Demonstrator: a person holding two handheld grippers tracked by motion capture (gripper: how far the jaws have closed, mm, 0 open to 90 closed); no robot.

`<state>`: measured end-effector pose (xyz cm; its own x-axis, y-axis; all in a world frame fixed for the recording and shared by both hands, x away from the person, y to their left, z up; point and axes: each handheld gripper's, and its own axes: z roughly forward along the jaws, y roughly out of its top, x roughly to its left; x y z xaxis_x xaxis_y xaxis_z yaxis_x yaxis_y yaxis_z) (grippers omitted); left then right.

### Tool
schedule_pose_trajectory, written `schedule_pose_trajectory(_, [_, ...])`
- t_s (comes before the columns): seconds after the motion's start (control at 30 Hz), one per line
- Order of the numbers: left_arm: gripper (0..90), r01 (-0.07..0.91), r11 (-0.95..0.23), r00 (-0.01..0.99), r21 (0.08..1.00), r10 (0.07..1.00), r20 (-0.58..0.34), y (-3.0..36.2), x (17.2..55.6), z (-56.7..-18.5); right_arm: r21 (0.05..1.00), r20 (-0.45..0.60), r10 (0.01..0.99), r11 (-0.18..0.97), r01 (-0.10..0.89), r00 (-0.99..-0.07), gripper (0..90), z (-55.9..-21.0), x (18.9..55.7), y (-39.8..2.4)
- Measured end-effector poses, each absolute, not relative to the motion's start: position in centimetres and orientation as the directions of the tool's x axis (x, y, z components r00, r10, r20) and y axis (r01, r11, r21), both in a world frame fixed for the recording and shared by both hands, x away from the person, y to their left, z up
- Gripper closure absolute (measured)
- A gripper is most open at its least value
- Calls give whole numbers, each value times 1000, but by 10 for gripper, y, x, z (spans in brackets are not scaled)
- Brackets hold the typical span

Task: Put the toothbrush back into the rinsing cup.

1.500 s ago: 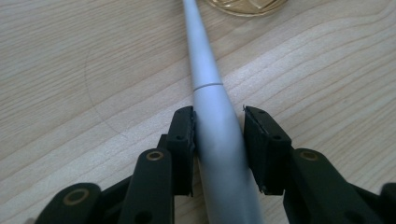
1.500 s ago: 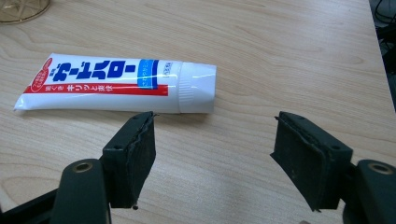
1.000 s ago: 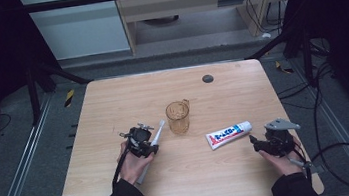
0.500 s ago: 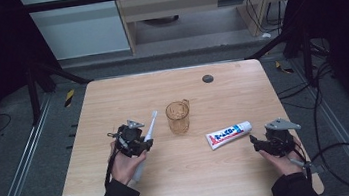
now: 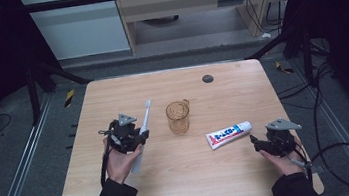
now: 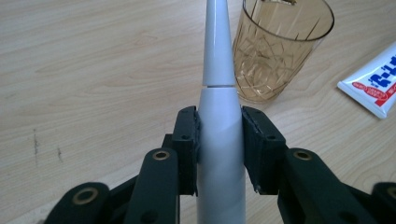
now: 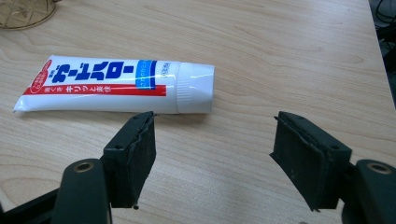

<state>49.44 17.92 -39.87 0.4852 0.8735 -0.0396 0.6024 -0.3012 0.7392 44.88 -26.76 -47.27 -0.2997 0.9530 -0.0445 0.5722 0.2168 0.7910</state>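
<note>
My left gripper (image 5: 142,130) (image 6: 219,126) is shut on a white electric toothbrush (image 5: 142,128) (image 6: 217,116), its pads pressing the handle from both sides. The brush head points up and away, tilted toward the amber cut-glass cup (image 5: 178,117) (image 6: 275,46), which stands upright just to the right. A white toothpaste tube (image 5: 229,134) (image 7: 116,85) with red and blue print lies flat right of the cup. My right gripper (image 5: 254,141) (image 7: 212,156) rests near the tube's cap end, open, with bare wood between its jaws.
The wooden table (image 5: 242,94) carries a small dark round disc (image 5: 207,78) near its far edge. Metal frame rails run along both sides of the table, and cables trail on the floor at the right.
The left gripper has lifted the toothbrush off the table and drawn it left, away from the cup, tipping it more upright. The right gripper has kept still.
</note>
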Motion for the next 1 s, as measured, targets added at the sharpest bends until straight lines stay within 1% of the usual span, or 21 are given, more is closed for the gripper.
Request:
schedule_pose_trajectory(0.57, [673,487,-199,450,850,891,-49,184,508,-364,795,-45,955,211,569,-292,272,-474,449,-268])
schedule_pose_trajectory(0.63, [673,476,-180,446,861,893,-60,182,511,-360,796,-34,956,202,571,-290,268,-474,449,-268])
schedule_pose_trajectory(1.0, [673,407,-157,446,900,894,-45,168,527,-341,792,-24,956,197,578,-292,246,-476,451,-270])
